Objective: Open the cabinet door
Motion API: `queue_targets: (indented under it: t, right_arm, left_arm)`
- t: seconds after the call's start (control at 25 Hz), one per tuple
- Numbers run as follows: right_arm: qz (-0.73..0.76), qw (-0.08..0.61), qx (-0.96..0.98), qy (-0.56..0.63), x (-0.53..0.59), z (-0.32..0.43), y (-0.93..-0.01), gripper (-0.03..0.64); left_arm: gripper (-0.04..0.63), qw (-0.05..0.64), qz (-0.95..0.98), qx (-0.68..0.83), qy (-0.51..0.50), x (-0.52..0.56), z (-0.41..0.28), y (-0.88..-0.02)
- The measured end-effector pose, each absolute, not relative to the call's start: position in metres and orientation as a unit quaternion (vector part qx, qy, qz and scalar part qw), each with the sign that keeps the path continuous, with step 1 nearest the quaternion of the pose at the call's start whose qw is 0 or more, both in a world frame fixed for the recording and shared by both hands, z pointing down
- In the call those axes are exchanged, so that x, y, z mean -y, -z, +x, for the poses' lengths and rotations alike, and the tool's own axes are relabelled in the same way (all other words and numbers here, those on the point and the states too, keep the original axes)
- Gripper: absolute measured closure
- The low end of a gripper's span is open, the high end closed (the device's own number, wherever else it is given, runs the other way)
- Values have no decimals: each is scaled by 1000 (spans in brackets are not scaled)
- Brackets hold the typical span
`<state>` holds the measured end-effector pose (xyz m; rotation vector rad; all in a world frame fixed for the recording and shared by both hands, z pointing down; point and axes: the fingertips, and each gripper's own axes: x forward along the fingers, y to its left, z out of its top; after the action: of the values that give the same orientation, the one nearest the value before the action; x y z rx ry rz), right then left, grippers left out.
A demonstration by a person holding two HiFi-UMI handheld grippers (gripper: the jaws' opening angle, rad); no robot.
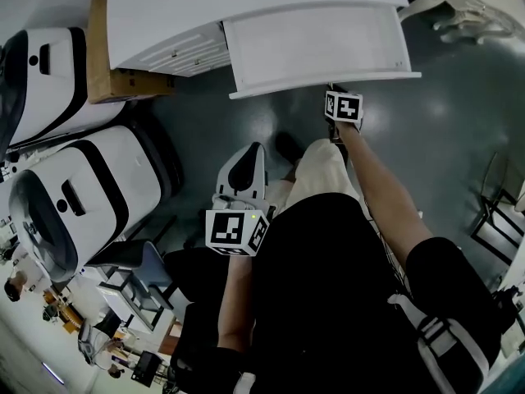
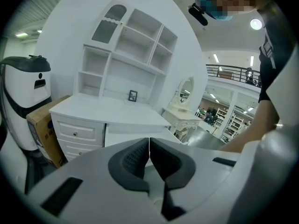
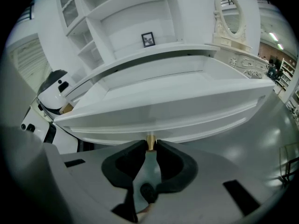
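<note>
Large furniture showroom, one open hall. White cabinet with hutch shelves (image 2: 126, 73) stands on a polished grey floor (image 1: 459, 97), with an ornate vanity with oval mirror (image 2: 185, 94) just beside it. Behind: upper balcony railing (image 2: 229, 72), strip lights (image 2: 216, 58), aisles of stocked shelving (image 2: 233, 120) (contents too small to tell).

The right hand-held gripper (image 3: 150, 148) has its dark jaws pinched on the small brass knob (image 3: 150, 141) at the front of the pulled-out white drawer (image 3: 163, 113). Behind it, a framed picture (image 3: 148, 39) stands in the white shelf unit (image 3: 100, 41).
</note>
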<state>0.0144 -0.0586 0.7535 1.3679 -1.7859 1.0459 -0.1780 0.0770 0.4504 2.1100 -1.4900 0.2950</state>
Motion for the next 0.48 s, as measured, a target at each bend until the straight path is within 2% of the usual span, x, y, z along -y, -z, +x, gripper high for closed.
queue_targets:
  t: [0.2, 0.48]
  right_arm:
    - [489, 320, 702, -406, 58, 19, -744, 514]
    - [447, 298, 738, -409, 26, 47, -717, 536]
  left_arm:
    - [572, 266, 791, 538, -117, -68, -152, -445]
    - [572, 281, 790, 529, -129, -75, -98, -451]
